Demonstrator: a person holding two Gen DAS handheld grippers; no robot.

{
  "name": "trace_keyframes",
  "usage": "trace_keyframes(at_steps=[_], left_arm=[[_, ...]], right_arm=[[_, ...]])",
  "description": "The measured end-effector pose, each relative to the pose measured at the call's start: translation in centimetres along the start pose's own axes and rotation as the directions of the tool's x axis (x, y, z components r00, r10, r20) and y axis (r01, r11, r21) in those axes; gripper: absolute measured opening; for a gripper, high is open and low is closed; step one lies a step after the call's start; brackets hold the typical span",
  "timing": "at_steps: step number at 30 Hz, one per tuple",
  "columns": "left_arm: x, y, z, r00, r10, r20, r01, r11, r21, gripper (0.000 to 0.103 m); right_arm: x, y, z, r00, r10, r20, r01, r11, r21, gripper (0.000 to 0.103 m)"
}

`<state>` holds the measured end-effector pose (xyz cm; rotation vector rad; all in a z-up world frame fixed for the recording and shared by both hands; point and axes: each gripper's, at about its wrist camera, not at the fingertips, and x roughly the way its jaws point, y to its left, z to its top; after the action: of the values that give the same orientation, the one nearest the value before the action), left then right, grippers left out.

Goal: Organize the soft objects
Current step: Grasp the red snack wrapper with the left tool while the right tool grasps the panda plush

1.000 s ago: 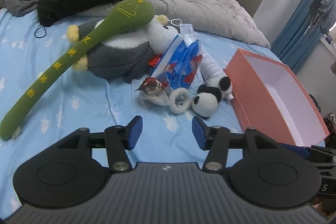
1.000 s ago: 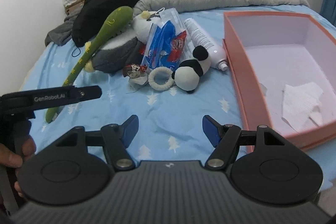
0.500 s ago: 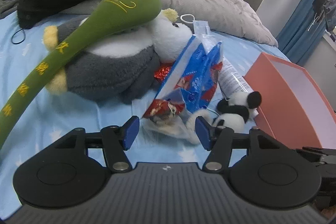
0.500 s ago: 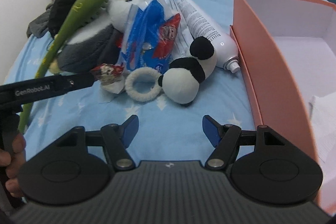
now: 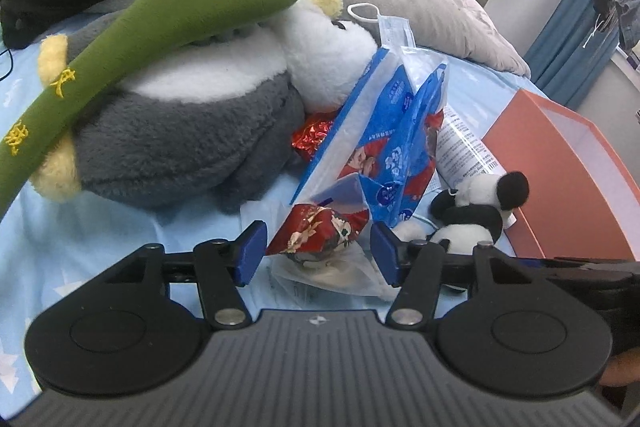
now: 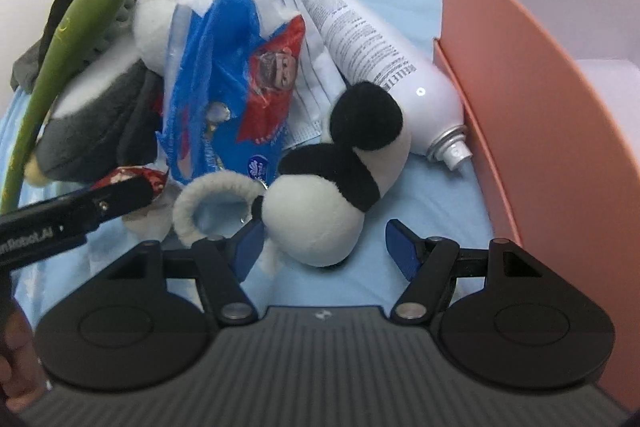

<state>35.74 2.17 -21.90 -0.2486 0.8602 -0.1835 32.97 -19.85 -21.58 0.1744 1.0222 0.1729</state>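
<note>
I judged the sorting barely begun: my left gripper [image 5: 318,251] and right gripper [image 6: 324,247] both had jaws wide, holding nothing, the panda plush [image 6: 332,187] lower centre, still outside the orange box [image 6: 540,87].

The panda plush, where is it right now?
The panda plush lies on the bed just ahead of the open right tongs, between the fuzzy ring and spray can.

green plush [image 5: 152,27] tail cropped, box [image 6: 560,107] cut off

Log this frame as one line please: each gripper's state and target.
left gripper: open, straddling red snack packet | right gripper: open, at panda plush | orange box: to the right, nothing grasped
</note>
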Motion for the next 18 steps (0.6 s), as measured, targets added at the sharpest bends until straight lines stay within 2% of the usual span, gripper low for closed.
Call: trace_keyframes(at_steps=[2,5,7,10,14,18], left_arm=[[0.0,0.1,-0.1,1.000,0.004,0.006,-0.003,1.000,-0.009,0.059],[-0.2,0.5,0.0,0.999,-0.029,0.018,0.030,0.998,-0.054,0.057],[-0.2,0.6,0.0,1.000,-0.009,0.023,0.010,0.998,-0.058,0.048],[-0.3,0.7,-0.1,0.999,-0.018,0.031,0.020,0.997,-0.071,0.046],[-0.7,0.6,-0.1,0.999,-0.003,0.033,0.005,0.998,-0.065,0.043],[-1.6,0.7,-0.2,0.999,-0.002,0.039,0.006,0.996,-0.088,0.039]], right_arm=[[0.4,-0.1,0.1,1.000,0.016,0.000,-0.016,1.000,0.003,0.070],[0.7,0.1,0.1,1.000,0.025,0.007,-0.025,0.999,-0.021,0.069],[0.6,0.2,0.2,1.000,0.025,0.018,-0.025,0.999,-0.024,0.069],[0.7,0.4,0.4,0.999,0.033,0.018,-0.032,0.999,-0.030,0.069],[0.9,0.7,0.7,0.998,0.058,0.012,-0.058,0.998,-0.018,0.061],[0.4,1.5,0.7,0.999,0.027,0.019,-0.026,0.999,-0.047,0.057]])
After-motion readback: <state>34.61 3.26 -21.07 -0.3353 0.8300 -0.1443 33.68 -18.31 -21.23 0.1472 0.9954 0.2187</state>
